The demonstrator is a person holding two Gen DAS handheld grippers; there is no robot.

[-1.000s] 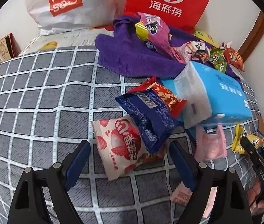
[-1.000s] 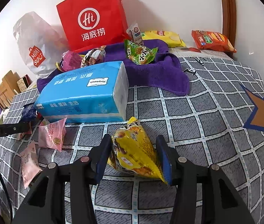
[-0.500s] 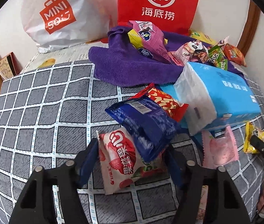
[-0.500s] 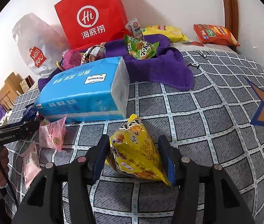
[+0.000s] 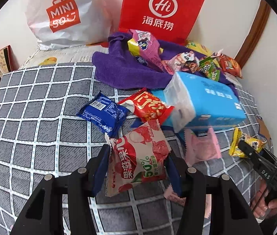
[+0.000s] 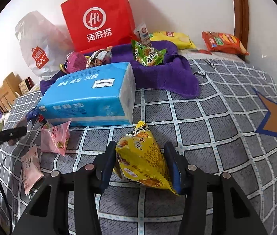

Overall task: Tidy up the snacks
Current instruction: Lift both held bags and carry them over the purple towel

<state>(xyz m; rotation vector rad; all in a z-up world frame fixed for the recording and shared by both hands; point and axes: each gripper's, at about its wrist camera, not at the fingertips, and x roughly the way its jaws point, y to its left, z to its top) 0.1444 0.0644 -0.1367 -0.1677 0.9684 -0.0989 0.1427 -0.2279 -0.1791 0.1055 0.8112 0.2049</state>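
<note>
Grey checked bedspread [image 5: 31, 117] across the bed, white wall behind; at the back, a white shopping bag [image 5: 64, 15], then a red paper bag [image 5: 162, 9] by a crumpled purple towel [image 5: 122, 72]. The left gripper [image 5: 136, 164] has just been closing and now pinches the glossy strawberry snack pack [image 5: 138, 160], which has come off the blue packet [image 5: 103, 113] it lay under. Further right, the right gripper [image 6: 140, 164] clamps the crinkly yellow snack bag [image 6: 140, 160] just in front of the blue tissue pack [image 6: 87, 96].

Red paper bag [image 5: 162, 11] beside white plastic bag [image 5: 64, 13], purple towel [image 5: 126, 72].
</note>
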